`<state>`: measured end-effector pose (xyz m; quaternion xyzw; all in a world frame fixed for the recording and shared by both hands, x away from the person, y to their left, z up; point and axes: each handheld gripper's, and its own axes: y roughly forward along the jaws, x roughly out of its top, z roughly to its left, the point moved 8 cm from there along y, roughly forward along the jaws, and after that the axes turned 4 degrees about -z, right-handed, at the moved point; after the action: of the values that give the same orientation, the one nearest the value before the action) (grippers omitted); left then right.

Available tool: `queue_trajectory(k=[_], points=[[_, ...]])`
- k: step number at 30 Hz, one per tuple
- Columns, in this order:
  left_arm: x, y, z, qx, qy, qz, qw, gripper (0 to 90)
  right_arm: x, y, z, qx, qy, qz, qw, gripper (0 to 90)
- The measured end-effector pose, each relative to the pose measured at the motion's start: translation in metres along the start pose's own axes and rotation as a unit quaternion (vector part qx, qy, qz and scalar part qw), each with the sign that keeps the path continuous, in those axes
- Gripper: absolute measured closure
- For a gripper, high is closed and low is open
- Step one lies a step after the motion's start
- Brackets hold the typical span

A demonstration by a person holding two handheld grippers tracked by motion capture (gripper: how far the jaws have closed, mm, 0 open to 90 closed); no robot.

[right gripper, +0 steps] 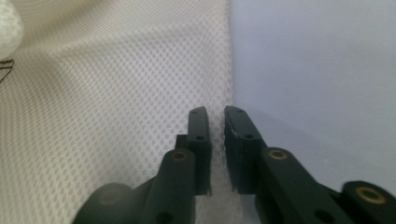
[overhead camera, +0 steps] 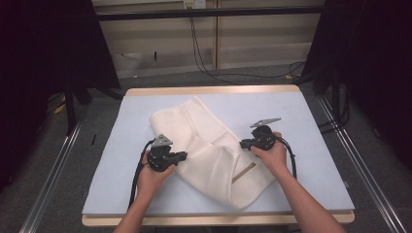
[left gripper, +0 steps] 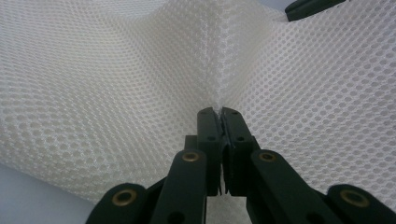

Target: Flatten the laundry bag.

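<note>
A: Start at the left gripper (left gripper: 218, 122). What is it doing?

B: Its jaws are pressed together on a pinch of the white mesh cloth (left gripper: 116, 84); a ridge of fabric rises straight out of the tips and the cloth is pulled into a fold around them. In the high view that gripper (overhead camera: 180, 156) sits at the cloth's left edge, near the person's side of the surface (overhead camera: 311, 160).

A: And the right gripper (right gripper: 216, 126)?

B: Its jaws have a narrow gap, with the cloth's edge lying between them. I'd say they are nipping that hem, though the hold looks lighter than the left one. In the high view it (overhead camera: 244, 143) is at the cloth's right edge, pointing left into the fabric.

A: Where is the cloth itself?

B: The cloth (overhead camera: 209, 150) lies in the middle of the pale blue surface, running from far left to near right, bunched and already doubled over on itself at the near end.

A: So which step is this?

B: I judge it as taking hold of two opposite edges before a fold or a spread. The next move calls for both hands to lift together and keep the cloth taut, and the right grip may need firming first so the hem doesn't slip out.
</note>
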<state>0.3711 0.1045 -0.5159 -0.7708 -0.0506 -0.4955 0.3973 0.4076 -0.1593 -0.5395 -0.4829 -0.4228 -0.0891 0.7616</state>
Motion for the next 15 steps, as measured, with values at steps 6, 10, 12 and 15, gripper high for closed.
queue_trajectory(k=[6,10,12,15], points=[[0.011,0.006,0.004,0.005,0.015,0.002,0.9999,87.6,0.002,-0.009,-0.009,-0.021,-0.018,-0.007,0.9996,88.6],[0.022,0.013,0.004,0.009,0.030,0.000,0.9995,87.6,0.001,-0.021,-0.023,-0.049,0.002,-0.032,0.9983,88.7],[0.025,0.016,0.004,0.013,0.039,0.002,0.9992,87.5,-0.001,-0.027,-0.030,-0.063,0.004,-0.035,0.9974,88.7],[0.023,0.017,0.005,0.009,0.045,0.007,0.9989,87.5,-0.005,-0.036,-0.039,-0.074,0.013,-0.041,0.9963,88.7]])
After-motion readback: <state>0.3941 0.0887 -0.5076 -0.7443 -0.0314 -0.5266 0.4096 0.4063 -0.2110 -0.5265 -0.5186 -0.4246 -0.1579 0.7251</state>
